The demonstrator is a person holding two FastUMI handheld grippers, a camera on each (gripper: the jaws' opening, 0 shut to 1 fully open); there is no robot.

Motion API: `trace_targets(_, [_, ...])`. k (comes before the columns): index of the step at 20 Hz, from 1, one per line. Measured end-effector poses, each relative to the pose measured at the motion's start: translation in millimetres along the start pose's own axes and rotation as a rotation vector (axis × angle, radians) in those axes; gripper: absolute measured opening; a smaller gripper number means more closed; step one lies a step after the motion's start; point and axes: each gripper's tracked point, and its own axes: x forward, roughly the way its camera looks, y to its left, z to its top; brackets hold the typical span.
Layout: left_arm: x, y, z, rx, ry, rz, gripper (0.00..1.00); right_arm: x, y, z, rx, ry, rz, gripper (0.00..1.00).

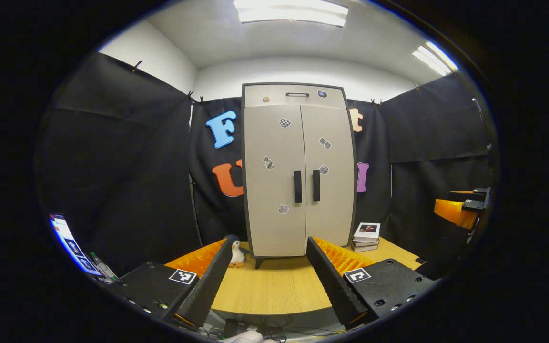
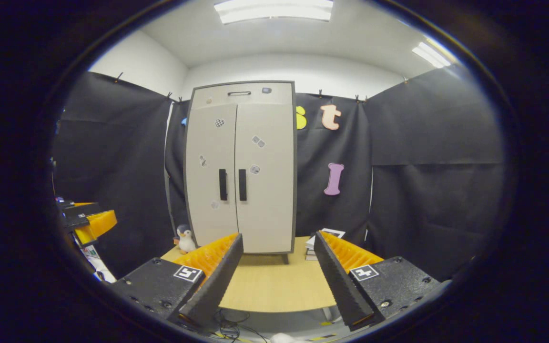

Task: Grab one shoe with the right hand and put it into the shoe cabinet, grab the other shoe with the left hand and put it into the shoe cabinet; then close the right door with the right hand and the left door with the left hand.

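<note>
A tall grey shoe cabinet [image 1: 298,171] [image 2: 241,166] stands at the back of a wooden table [image 1: 274,286] [image 2: 274,281], both doors shut, two dark handles [image 1: 307,186] [image 2: 232,184] side by side at the middle. My left gripper [image 1: 269,247] is open, held back from the table's front edge and facing the cabinet. My right gripper [image 2: 278,240] is open too, also back from the table, with the cabinet to its left. Nothing lies between either pair of fingers. The right gripper [image 1: 462,207] also shows at the right edge of the left gripper view, the left gripper [image 2: 86,219] at the left edge of the right gripper view.
A small toy penguin [image 1: 238,253] [image 2: 186,239] sits on the table left of the cabinet. A short stack of books [image 1: 366,237] [image 2: 320,243] lies to its right. Cables [image 1: 255,326] hang below the table's front edge. Black cloth walls close the booth on all sides.
</note>
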Motion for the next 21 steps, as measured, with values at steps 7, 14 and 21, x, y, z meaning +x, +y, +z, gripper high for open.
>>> trace_targets(7, [20.8, -20.2, -1.0, 0.007, 0.008, 0.006, 0.96, 21.3, -12.1, -2.9, 0.012, 0.013, 0.022, 0.98])
trace_targets(14, [33.5, -33.0, 5.3, 0.0, 0.005, 0.002, 0.96, 37.4, -23.6, 4.1, 0.026, 0.004, 0.027, 0.98])
trace_targets(21, [23.7, -22.2, -1.1, 0.0, 0.019, 0.019, 0.96, 33.3, -13.1, -2.1, 0.028, 0.013, 0.048, 0.96])
